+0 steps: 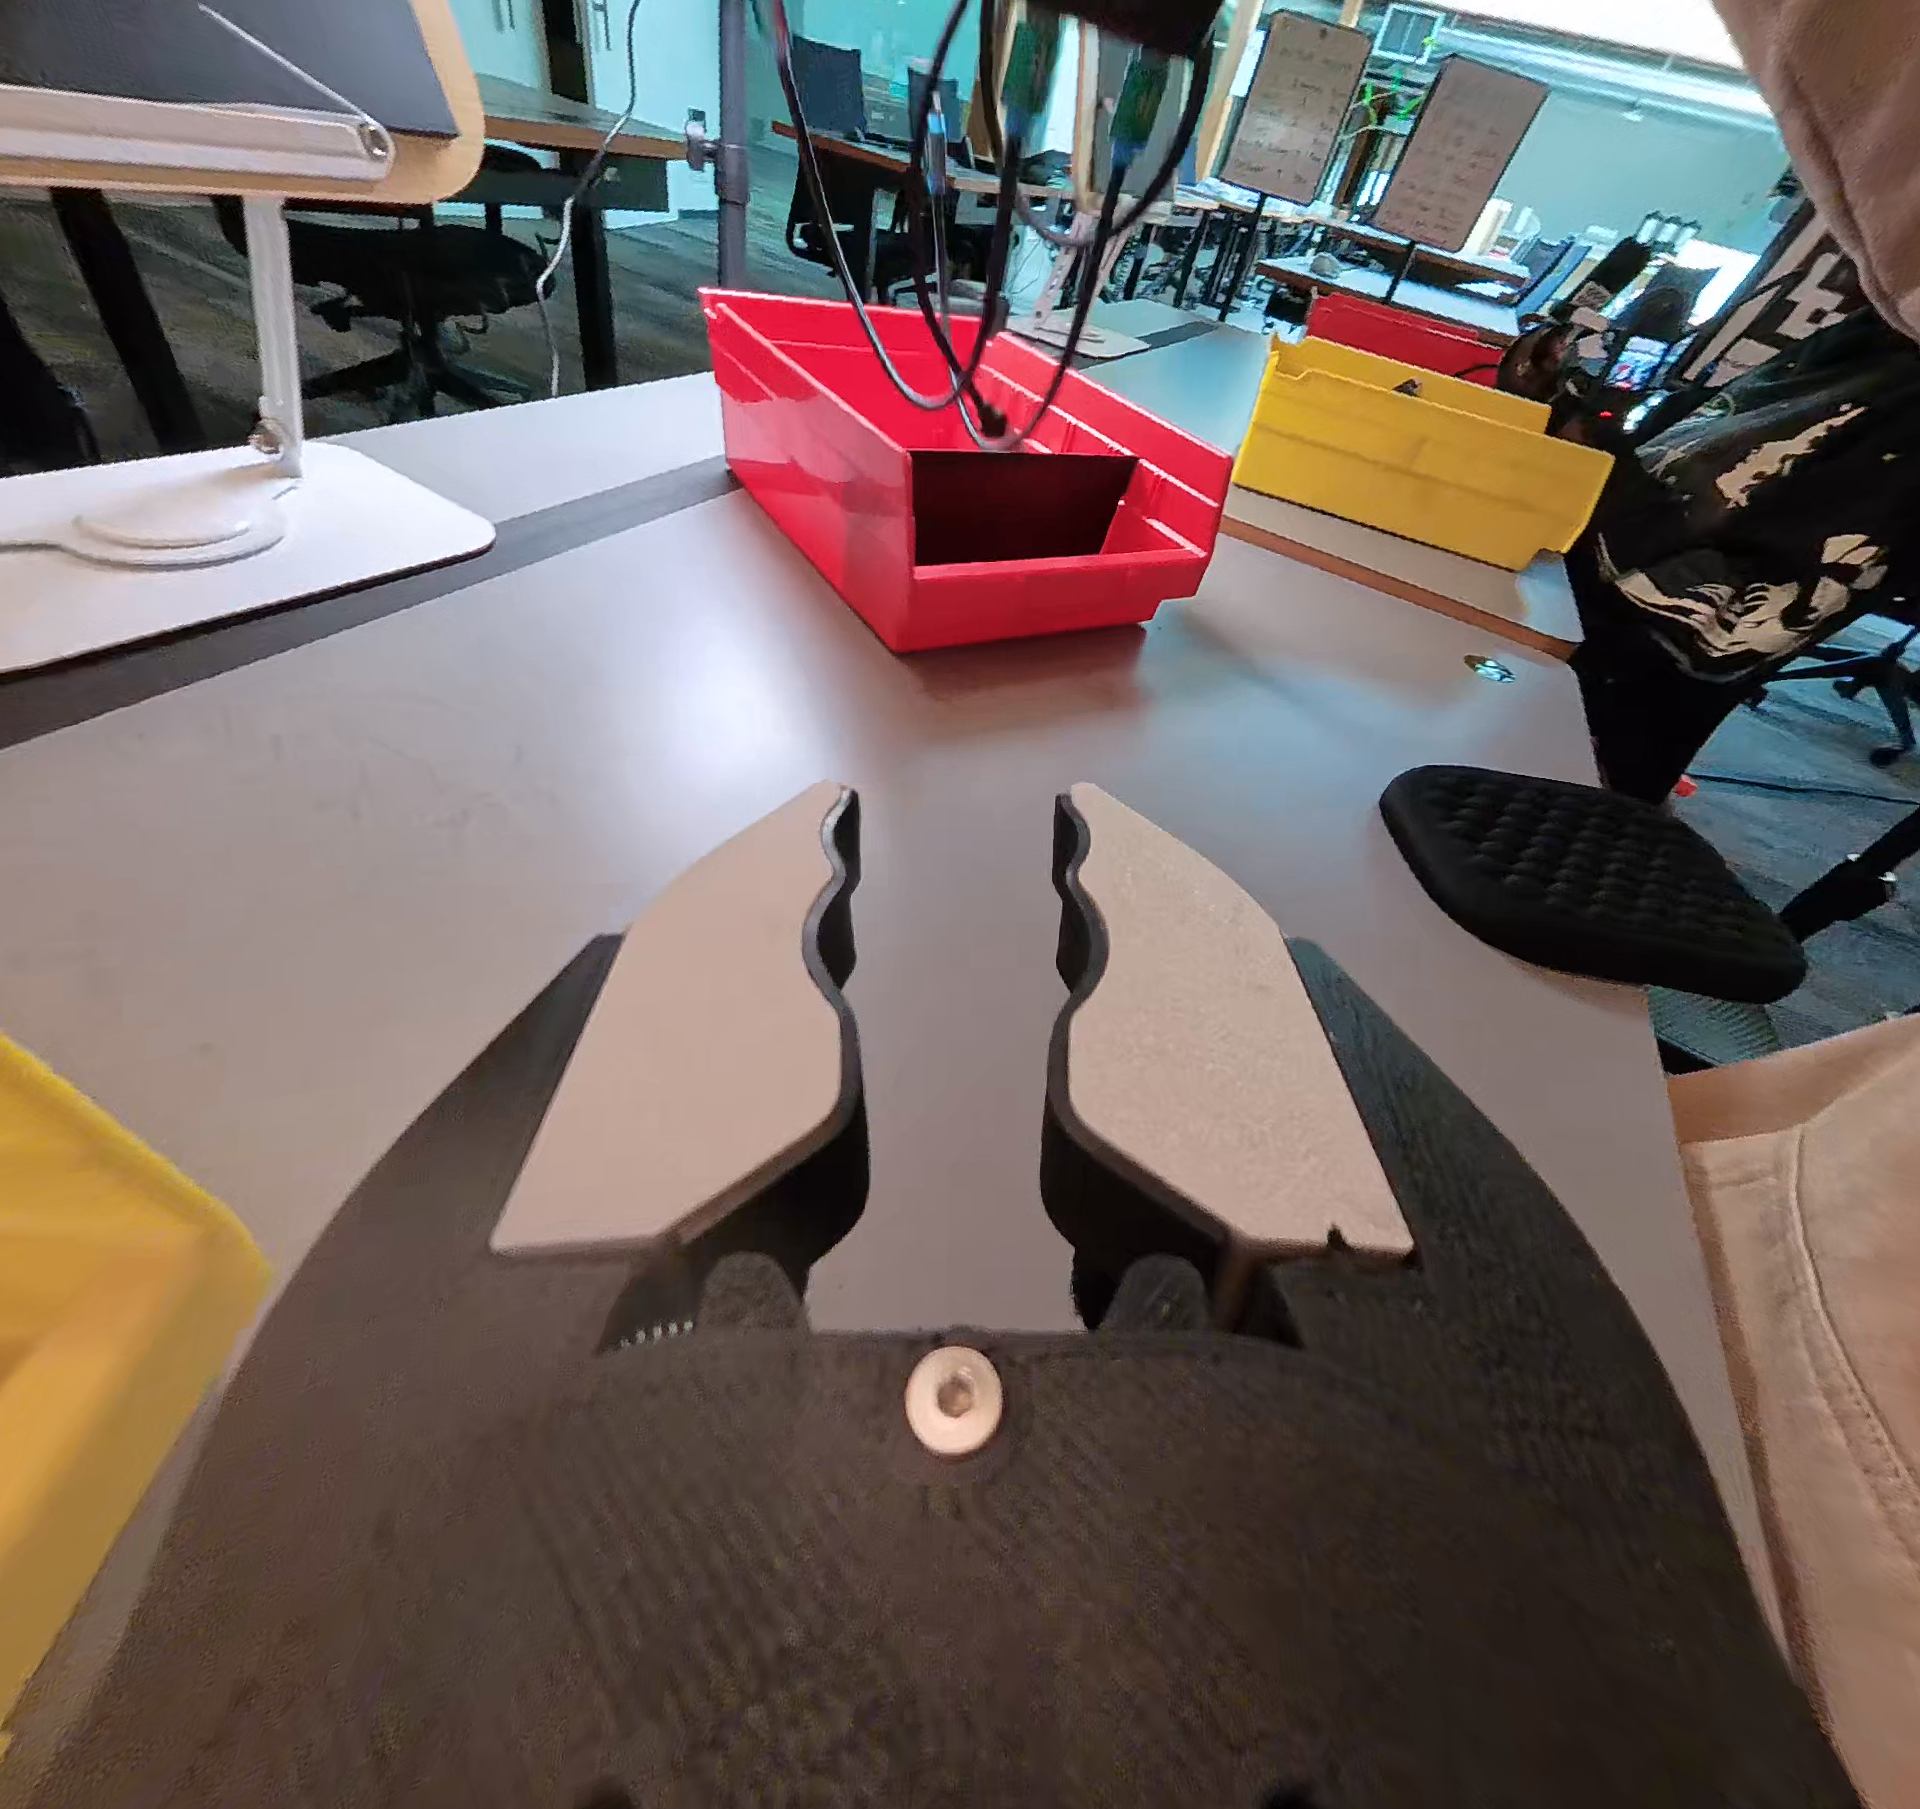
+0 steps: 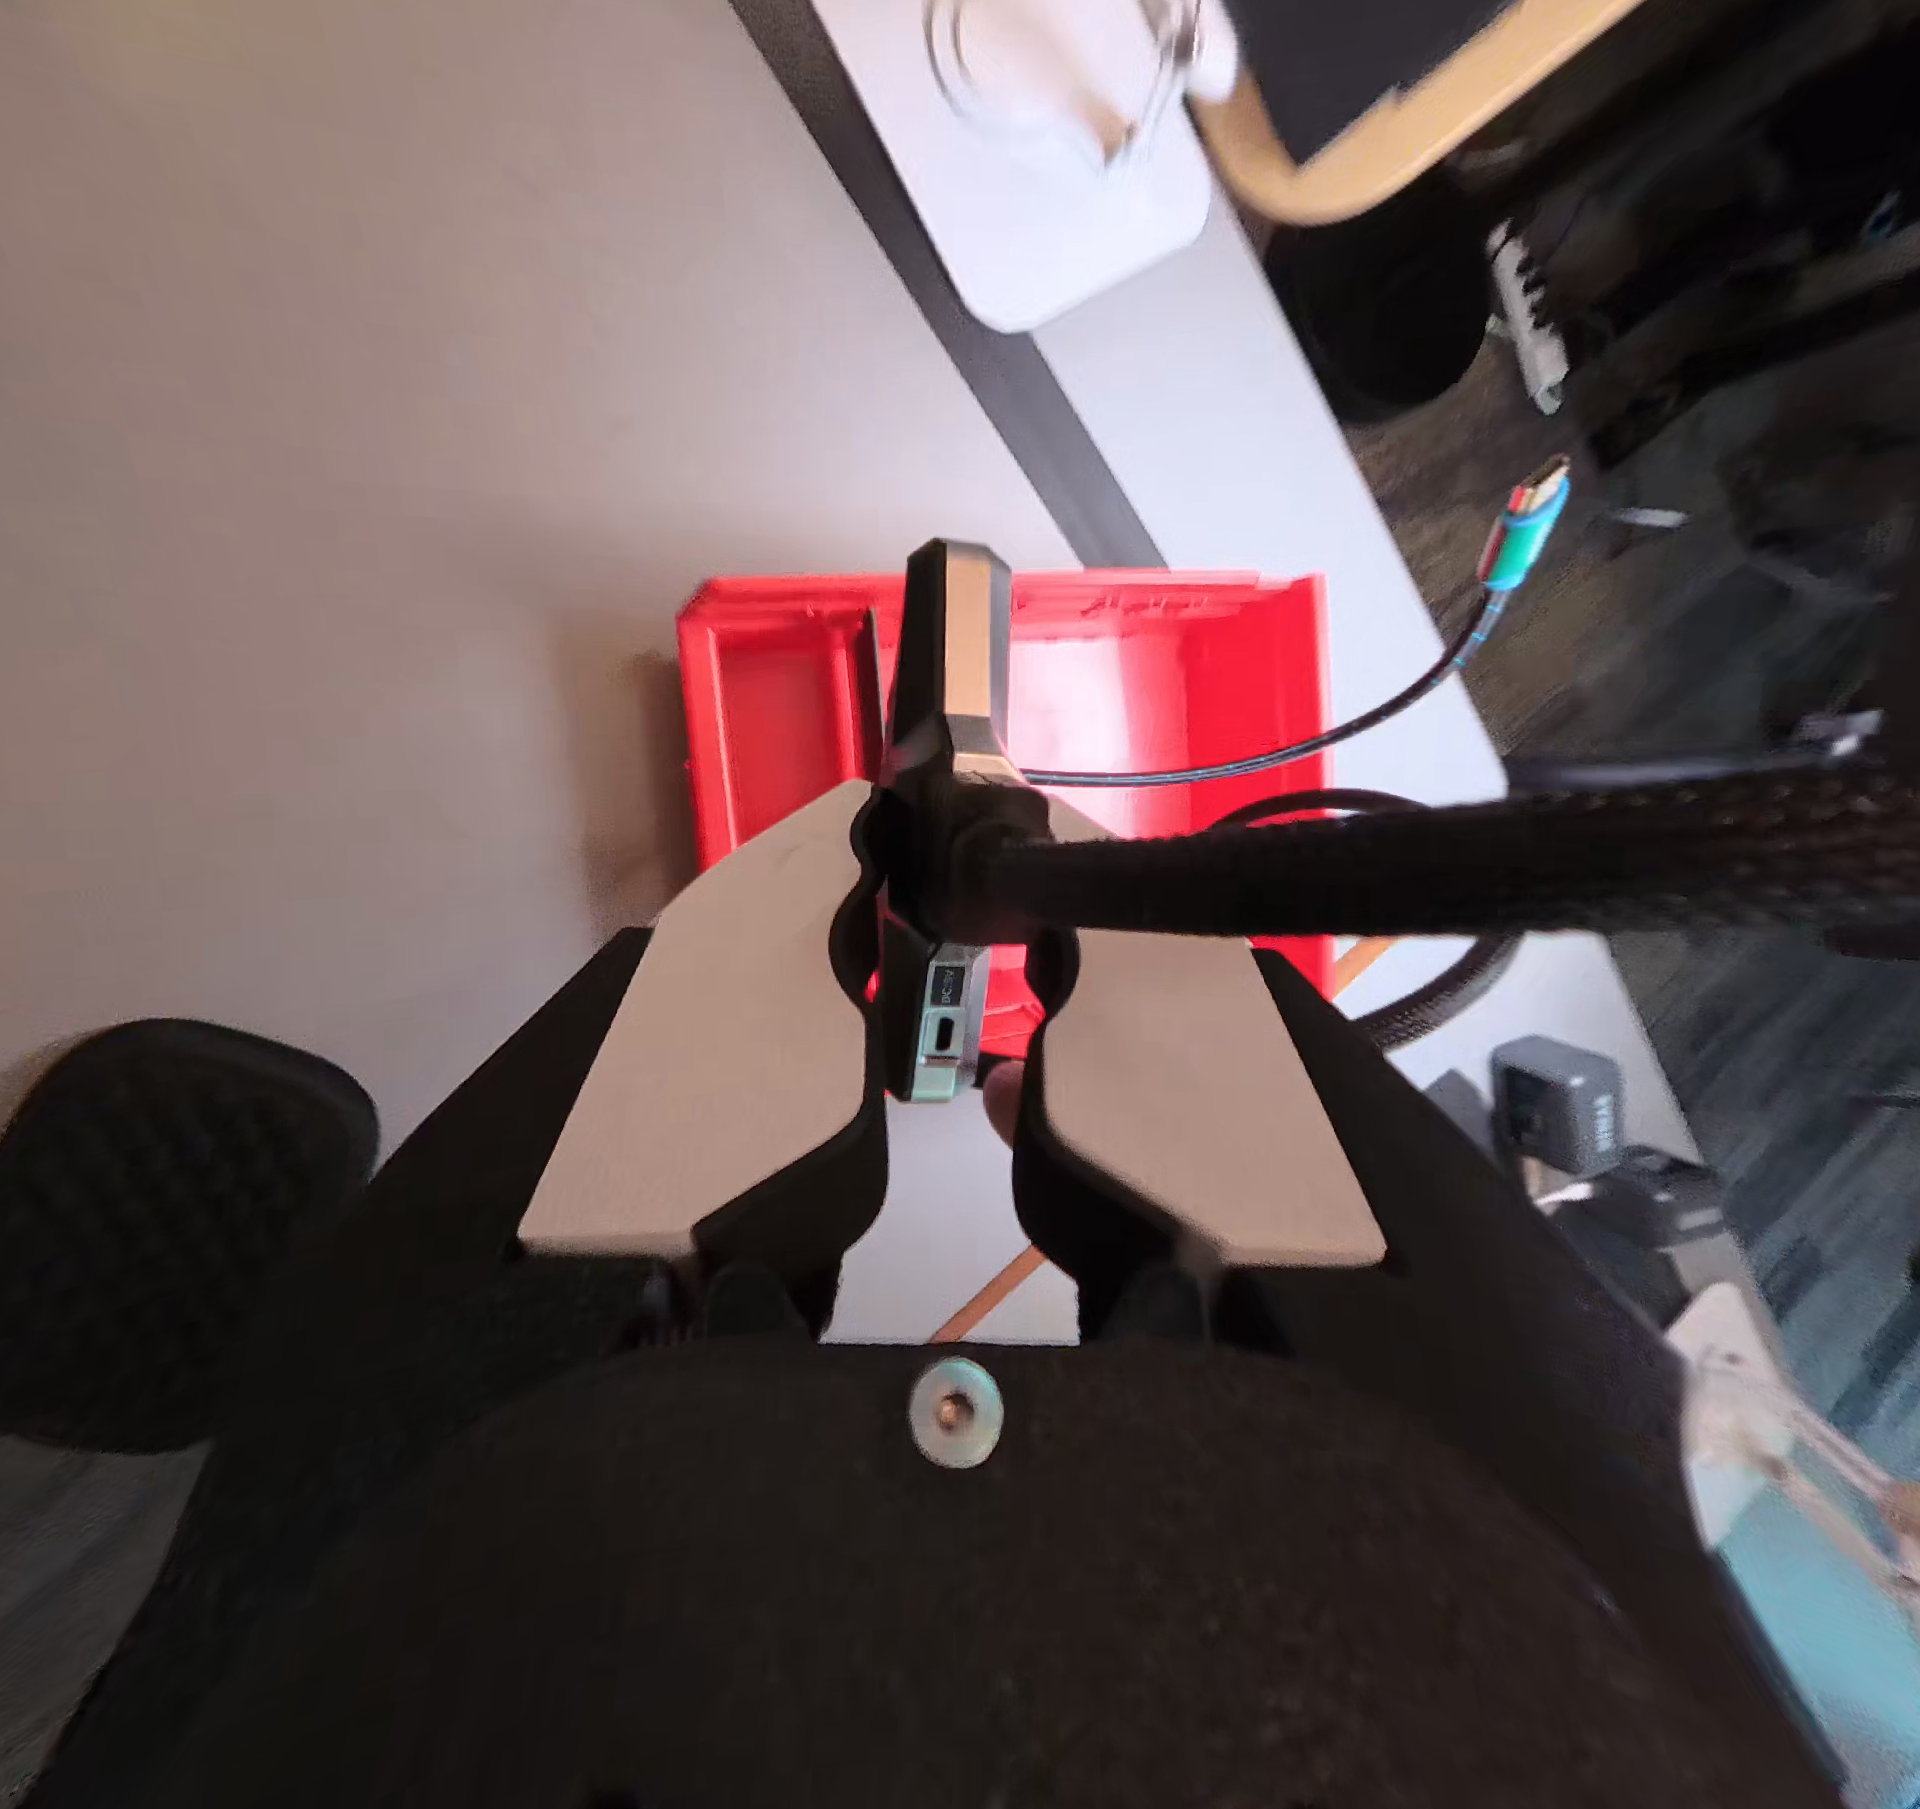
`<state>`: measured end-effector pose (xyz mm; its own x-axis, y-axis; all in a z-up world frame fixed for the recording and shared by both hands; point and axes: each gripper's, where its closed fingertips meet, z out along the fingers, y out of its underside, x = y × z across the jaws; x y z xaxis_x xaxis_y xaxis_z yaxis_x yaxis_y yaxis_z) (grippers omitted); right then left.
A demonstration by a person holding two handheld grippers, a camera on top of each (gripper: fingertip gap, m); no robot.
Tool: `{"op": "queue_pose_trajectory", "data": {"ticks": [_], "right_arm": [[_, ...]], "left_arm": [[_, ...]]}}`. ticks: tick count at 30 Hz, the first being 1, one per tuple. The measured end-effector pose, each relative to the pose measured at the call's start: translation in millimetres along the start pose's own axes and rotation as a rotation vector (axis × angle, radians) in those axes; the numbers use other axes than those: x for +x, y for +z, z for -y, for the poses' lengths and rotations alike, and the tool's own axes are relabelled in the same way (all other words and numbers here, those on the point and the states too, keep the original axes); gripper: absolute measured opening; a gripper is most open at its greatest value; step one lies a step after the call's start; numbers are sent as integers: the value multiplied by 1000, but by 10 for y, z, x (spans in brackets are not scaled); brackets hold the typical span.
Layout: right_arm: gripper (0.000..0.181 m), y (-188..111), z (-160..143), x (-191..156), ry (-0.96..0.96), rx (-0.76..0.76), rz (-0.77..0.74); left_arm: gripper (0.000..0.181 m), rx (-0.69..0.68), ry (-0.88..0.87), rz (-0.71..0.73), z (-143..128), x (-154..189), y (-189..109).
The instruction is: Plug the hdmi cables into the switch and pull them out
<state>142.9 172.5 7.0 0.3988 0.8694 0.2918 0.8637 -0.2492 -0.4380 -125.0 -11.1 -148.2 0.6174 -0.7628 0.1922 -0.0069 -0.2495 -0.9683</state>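
left view: my left hand-held gripper (image 1: 956, 928) hovers parted and empty over the worktop (image 1: 416, 824), the red bin (image 1: 935, 512) beyond. right view: my right hand-held gripper (image 2: 956, 886) clamps the switch (image 2: 951, 679) above that bin, hdmi cables (image 2: 1455, 876) dangling. i judge setting it down comes next.

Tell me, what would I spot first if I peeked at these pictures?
Probably the bright red bin in the middle of the grey table, with black cables dangling into it from above. Next, the right hand-held gripper high over that bin, squeezing a small grey switch box. The left hand-held gripper is open and empty.
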Motion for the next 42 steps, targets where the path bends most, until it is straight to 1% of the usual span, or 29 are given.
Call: {"op": "queue_pose_trajectory", "data": {"ticks": [3, 7, 10, 14, 18, 20, 22, 26, 27, 28, 30, 32, 33, 34, 36, 38, 40, 42], "right_arm": [[26, 511, -291, 111, 55, -44, 35], [25, 1017, -420, 239, 162, -21, 76], [25, 1338, -388, 259, 218, 8, 91], [25, 1694, -243, 229, 248, 55, 37], [27, 1905, -313, 307, 201, 10, -104], [27, 1948, -342, 290, 207, 9, -117], [30, 1853, -357, 258, 201, -1, -152], [43, 1347, -384, 82, 184, 49, -211], [44, 1181, -334, 34, 192, 124, -230], [43, 1008, -212, -71, 217, 252, -206], [38, 683, 95, -398, 308, 549, -73], [38, 506, 316, -734, 365, 789, 21], [38, 515, 371, -882, 372, 863, 30], [37, 599, 382, -1010, 372, 892, 19], [38, 855, 374, -1234, 348, 913, -9], [38, 1144, 341, -1407, 357, 915, 9], [38, 1341, 298, -1496, 388, 936, 30], [37, 1433, 260, -1509, 402, 934, 44]], "left_arm": [[37, 6, 10, 49, -10, -78, -26], [38, 22, 36, 111, -4, -171, -50], [38, 20, 71, 154, -32, -233, -65], [38, 32, 78, 184, -36, -282, -99], [38, 46, 71, 206, -25, -337, -130], [39, 51, 70, 215, -17, -357, -142], [39, 57, 71, 222, -4, -367, -160], [40, 78, 80, 247, 48, -408, -218], [40, 87, 76, 250, 65, -419, -234], [40, 98, 70, 251, 84, -428, -246], [40, 119, 54, 250, 116, -443, -261], [40, 129, 42, 251, 126, -458, -262], [40, 131, 43, 256, 128, -471, -262], [40, 130, 48, 267, 130, -492, -264], [41, 128, 63, 308, 139, -563, -289], [42, 119, 67, 345, 163, -631, -348], [43, 91, 76, 377, 216, -691, -464], [44, 48, 98, 422, 288, -787, -648]]}}
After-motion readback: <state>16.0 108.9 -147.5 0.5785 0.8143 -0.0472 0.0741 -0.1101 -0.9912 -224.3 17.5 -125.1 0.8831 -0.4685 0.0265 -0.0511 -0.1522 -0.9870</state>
